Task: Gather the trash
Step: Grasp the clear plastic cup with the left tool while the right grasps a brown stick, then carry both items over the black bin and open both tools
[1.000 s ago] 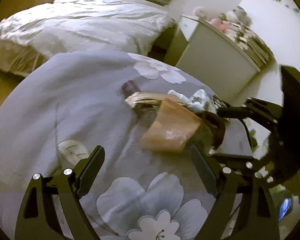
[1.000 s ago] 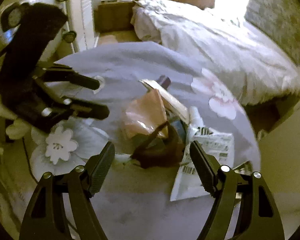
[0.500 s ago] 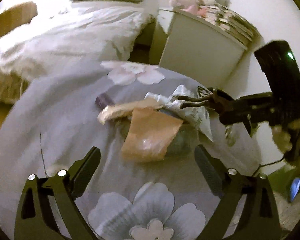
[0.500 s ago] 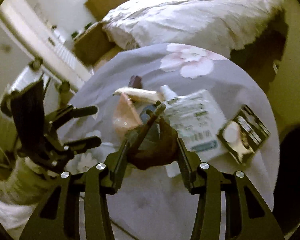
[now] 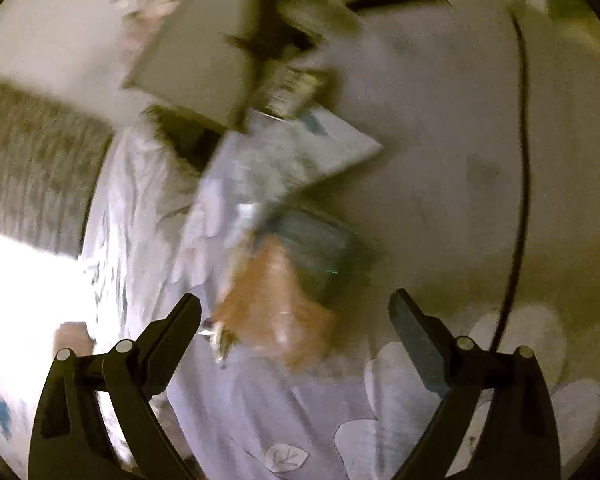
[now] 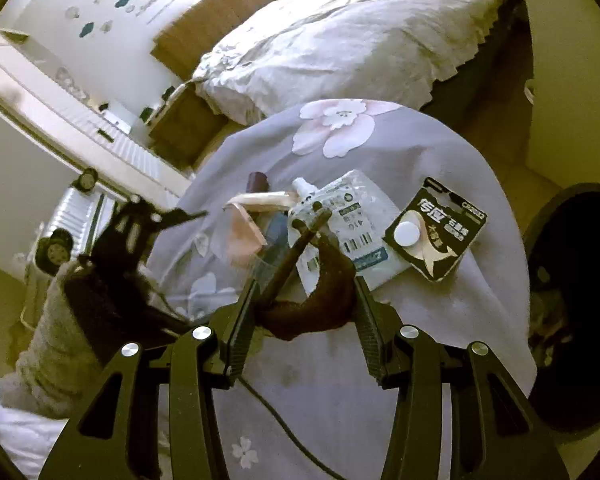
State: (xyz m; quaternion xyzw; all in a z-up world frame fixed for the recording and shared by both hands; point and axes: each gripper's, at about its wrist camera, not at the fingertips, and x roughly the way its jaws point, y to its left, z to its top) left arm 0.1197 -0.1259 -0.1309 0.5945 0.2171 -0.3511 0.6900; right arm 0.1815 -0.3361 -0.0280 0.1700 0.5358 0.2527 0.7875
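Observation:
My right gripper [image 6: 304, 312] is shut on a brown banana peel [image 6: 320, 300] and holds it above the grey flowered cloth [image 6: 400, 144]. On the cloth lie a white spout pouch [image 6: 352, 216], a black battery card [image 6: 436, 228], a pink-orange wrapper [image 6: 242, 232], a cream wrapper [image 6: 260, 200] and a dark purple cap [image 6: 257, 181]. My left gripper [image 5: 296, 320] is open; it also shows at the left of the right wrist view [image 6: 172, 216]. Its view is blurred, with the orange wrapper [image 5: 276, 316] between its fingers, a dark packet [image 5: 324, 248] and the white pouch [image 5: 300, 148] beyond.
A dark round bin [image 6: 572, 312] stands at the right of the cloth. A bed with white bedding [image 6: 360, 28] lies behind it, and a white radiator [image 6: 72, 208] is at the left. A black cable [image 5: 520, 184] runs across the cloth.
My right gripper has lifted and pulled back with the banana peel. My left gripper has swung and rolled sharply over the trash, so its view is now blurred.

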